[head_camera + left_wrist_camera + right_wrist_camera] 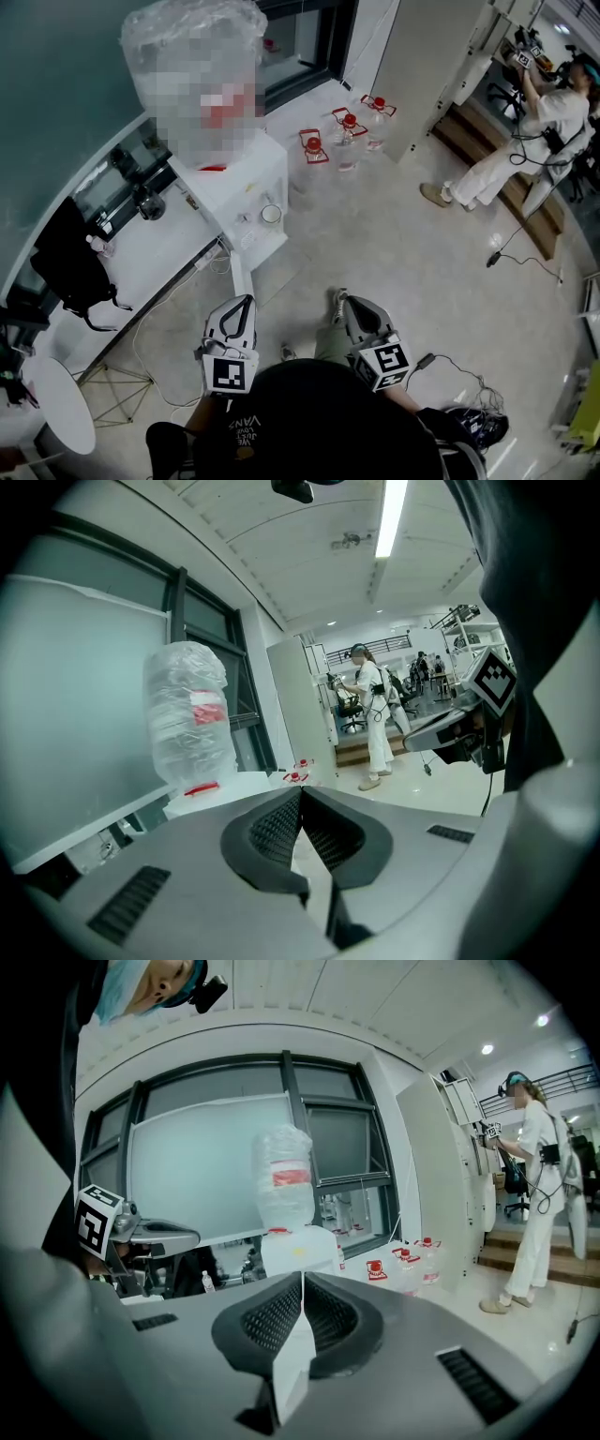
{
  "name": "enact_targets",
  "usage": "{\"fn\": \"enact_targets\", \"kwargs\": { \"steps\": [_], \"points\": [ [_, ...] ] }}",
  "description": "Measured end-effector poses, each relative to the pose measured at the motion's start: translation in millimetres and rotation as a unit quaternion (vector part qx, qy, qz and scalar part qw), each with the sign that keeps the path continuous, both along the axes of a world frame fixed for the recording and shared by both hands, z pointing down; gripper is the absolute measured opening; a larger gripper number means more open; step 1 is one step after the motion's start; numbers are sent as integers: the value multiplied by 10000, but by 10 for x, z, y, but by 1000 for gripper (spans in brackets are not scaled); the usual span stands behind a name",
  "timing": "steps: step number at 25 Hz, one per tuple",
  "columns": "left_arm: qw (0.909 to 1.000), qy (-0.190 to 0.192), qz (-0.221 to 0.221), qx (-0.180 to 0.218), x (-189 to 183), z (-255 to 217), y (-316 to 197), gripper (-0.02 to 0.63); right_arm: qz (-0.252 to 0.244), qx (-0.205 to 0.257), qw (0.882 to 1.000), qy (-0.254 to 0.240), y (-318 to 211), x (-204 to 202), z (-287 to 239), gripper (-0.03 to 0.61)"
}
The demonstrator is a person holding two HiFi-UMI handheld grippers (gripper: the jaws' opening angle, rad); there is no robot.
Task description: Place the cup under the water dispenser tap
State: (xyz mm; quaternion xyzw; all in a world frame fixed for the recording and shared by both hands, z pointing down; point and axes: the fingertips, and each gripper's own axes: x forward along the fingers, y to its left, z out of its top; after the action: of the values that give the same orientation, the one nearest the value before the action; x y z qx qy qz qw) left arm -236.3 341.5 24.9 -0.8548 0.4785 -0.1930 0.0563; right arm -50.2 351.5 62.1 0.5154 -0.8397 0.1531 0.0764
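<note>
A white water dispenser [246, 183] stands by the window with a wrapped clear bottle [187, 714] on top. A small white cup [271, 214] sits on the dispenser's front ledge; whether it is right under a tap I cannot tell. Both grippers hang well short of it, near the person's body. My left gripper [246, 302] is shut with nothing in it, its tips meeting in the left gripper view [301, 790]. My right gripper [345, 302] is also shut and holds nothing [302, 1275]. The dispenser [300, 1249] shows ahead of the right gripper, across open floor.
Three red-capped water jugs [347, 127] stand on the floor beyond the dispenser. A white table [141, 253] with a black bag [70, 262] lies to its left, and a round white table [61, 403] at lower left. A person in white [525, 131] works far right. Cables [450, 370] trail on the floor.
</note>
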Motion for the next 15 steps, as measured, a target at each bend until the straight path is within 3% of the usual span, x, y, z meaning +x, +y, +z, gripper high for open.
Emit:
{"fn": "enact_targets", "kwargs": {
  "steps": [15],
  "points": [
    [9998,88,-102,129,-136,-72,193,18,-11,125,9999,19,-30,-164,-97,43]
  ]
}}
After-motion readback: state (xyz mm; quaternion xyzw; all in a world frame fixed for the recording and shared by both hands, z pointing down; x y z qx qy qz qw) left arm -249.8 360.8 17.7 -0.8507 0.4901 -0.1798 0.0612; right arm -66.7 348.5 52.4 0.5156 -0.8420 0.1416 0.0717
